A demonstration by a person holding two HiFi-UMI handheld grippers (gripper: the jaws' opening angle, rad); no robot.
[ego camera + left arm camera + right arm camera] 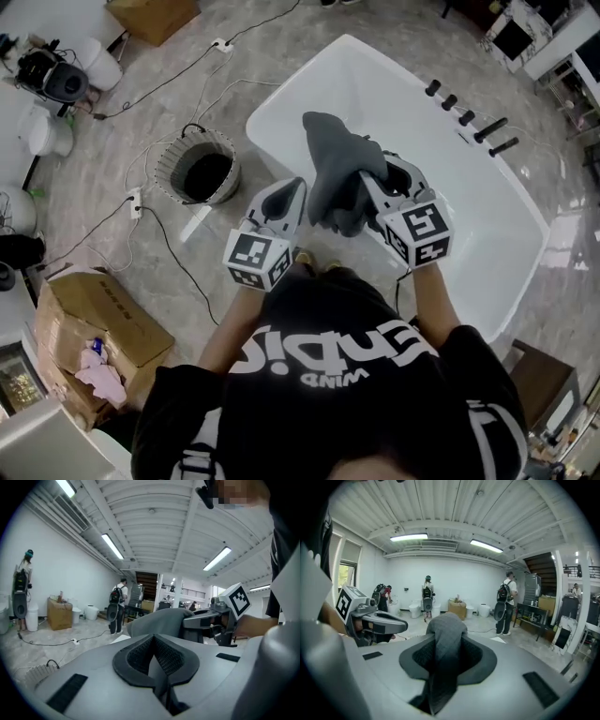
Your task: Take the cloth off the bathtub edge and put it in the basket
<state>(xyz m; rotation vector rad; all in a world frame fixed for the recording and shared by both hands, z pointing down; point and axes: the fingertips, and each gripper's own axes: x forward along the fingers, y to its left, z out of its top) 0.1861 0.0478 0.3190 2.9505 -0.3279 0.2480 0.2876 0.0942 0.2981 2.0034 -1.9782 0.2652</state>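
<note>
Where the head view looks steeply down, the lot reads as follows.

1. Cloth (337, 173): grey, soft, bunched. Held up over the bathtub (403, 103), clear of its edge, not in the basket. One fold stands up past the gripper tips, the rest hangs below. In the right gripper view the cloth (446, 634) runs up through the pad gap and bulges over the top.
2. Right gripper (380, 178): jaws closed on the cloth, only a narrow gap w/ fabric filling it. Same in its own view (445, 660). Marker cube faces the camera.
3. Left gripper (295, 187): just beside the cloth, at its left. In its own view (154, 660) the pads meet along the ctr line w/ nothing between, so closed and empty as far as the wide-angle lens lets me judge. The cloth (157, 620) shows beyond its tips.
4. Bathtub: white, oblong, set at an angle; row of black tap fittings (464, 117) on the far rim.
5. Basket (167, 169): round, ribbed wall, dark inside. On the floor (122, 141) left of the bathtub, near the left gripper.
6. Misc. on the floor: cables, power strip (136, 202), open cardboard box (94, 323).
</note>
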